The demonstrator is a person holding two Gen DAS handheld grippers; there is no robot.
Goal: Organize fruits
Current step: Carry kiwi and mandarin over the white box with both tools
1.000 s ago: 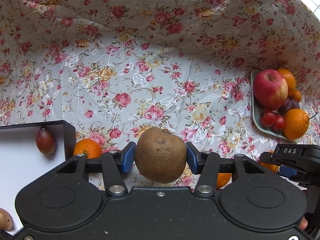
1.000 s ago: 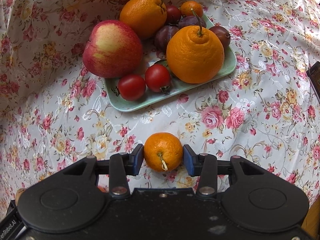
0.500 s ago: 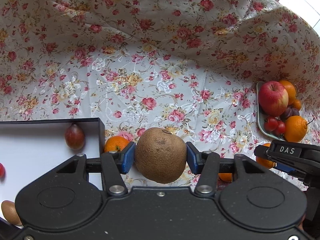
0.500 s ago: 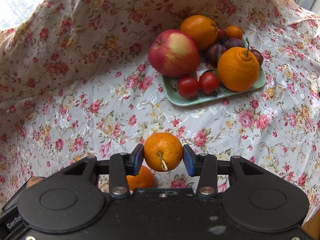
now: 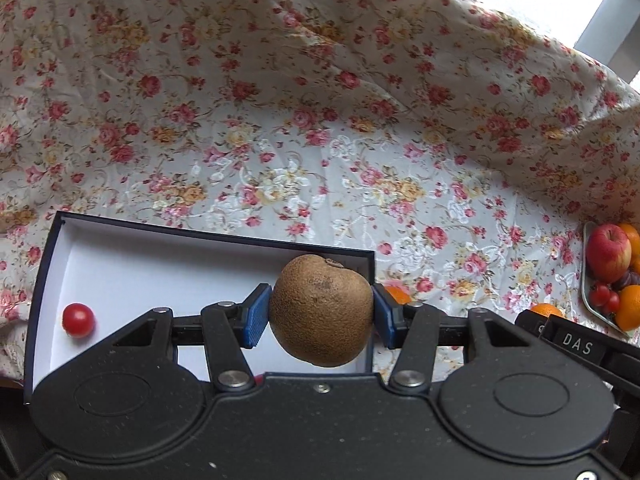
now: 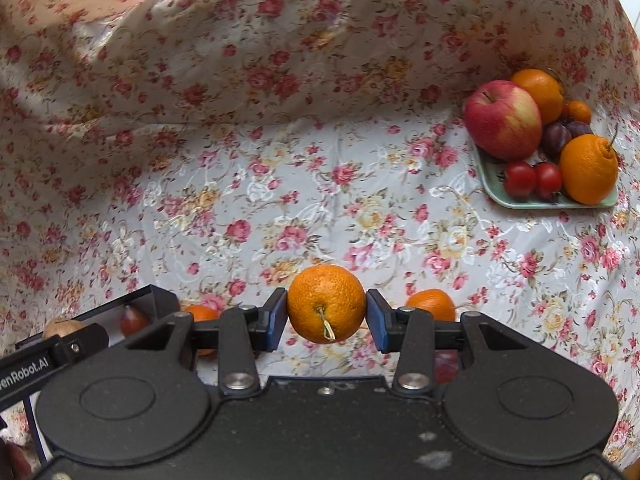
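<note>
Two tongs loaded, kiwi (image 5: 322, 316) now over box (image 5: 160, 248)

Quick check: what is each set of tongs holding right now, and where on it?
Left tongs: brown fruit, pinched across its sides. Right tongs: small orange, pinched across its sides, stem facing the camera.

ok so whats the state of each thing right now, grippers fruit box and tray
left gripper: shut on the kiwi
kiwi: held over the box
right gripper: shut on the mandarin
mandarin: held above the tablecloth
box: open, white inside, cherry tomato lying in it
tray: loaded with apple, oranges, plums, tomatoes
loose mandarin: resting on the tablecloth
</note>
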